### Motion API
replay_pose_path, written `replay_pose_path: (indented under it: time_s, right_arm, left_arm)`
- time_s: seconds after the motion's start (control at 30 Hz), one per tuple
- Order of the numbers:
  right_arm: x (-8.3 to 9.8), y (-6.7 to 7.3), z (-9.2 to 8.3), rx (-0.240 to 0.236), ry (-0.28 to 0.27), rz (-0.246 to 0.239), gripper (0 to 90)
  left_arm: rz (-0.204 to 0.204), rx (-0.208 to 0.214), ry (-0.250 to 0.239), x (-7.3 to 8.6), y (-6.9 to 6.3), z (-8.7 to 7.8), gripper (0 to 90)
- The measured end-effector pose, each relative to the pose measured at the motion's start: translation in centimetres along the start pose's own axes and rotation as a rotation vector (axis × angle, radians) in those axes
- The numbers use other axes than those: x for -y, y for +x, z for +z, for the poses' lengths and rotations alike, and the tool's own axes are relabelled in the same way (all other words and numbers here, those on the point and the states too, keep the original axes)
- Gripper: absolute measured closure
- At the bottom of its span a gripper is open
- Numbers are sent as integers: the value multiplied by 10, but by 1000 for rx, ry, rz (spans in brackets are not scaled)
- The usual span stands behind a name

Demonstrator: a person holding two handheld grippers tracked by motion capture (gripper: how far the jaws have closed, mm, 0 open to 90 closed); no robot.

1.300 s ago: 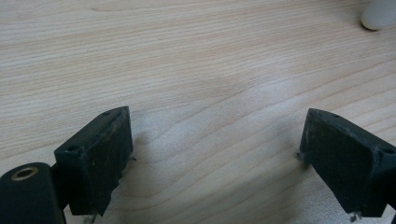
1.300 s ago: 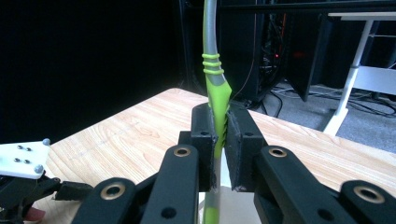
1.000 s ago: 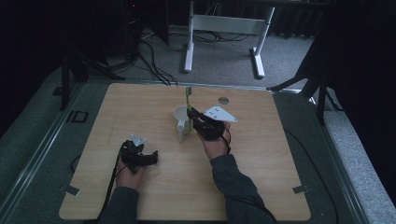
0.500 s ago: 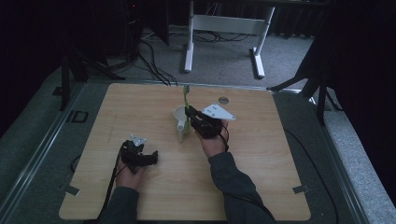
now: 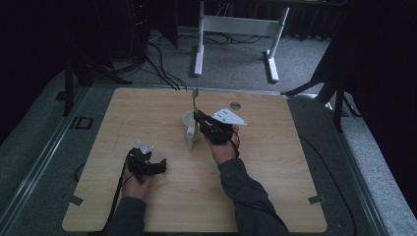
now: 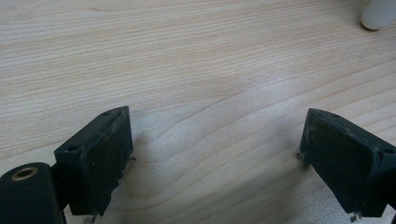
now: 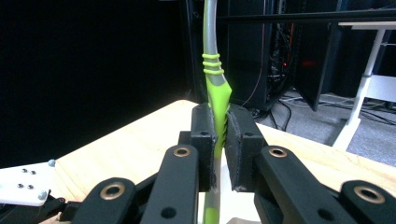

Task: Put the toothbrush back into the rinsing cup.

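Green toothbrush (image 7: 215, 88) now more upright over white cup (image 5: 190, 129) — right gripper (image 7: 219, 154) clamping it, left gripper (image 6: 219, 158) wide, empty.

In the right gripper view, the toothbrush (image 7: 215, 84) runs off the frame at 12 o'clock, so its head is cut off, and the closed jaws of the right gripper (image 7: 219, 140) hide the middle of its handle. In the left gripper view, the white cup (image 6: 379, 13) is cropped at 1 o'clock to a rounded sliver. In the high view, the toothbrush's lower end is hidden inside the cup.
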State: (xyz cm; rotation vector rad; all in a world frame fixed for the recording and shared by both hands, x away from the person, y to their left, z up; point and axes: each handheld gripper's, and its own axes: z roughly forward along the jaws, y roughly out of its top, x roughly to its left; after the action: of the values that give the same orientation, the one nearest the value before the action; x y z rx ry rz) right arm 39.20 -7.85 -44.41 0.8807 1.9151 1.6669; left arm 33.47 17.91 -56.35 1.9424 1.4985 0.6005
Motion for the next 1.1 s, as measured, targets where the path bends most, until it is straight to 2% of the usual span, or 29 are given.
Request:
replay_pose_path:
  time_s: [0.2,0.6,1.1]
  right_arm:
    - [-2,4,4,-9,-10,-11,822]
    - [1,6,16,-11,6,-17,821]
    - [3,9,22,-17,7,-31,819]
  left_arm:
    - [-1,-1,-2,0,0,0,102]
    - [-1,-1,-3,0,0,0,102]
    - [-1,0,-3,0,0,0,102]
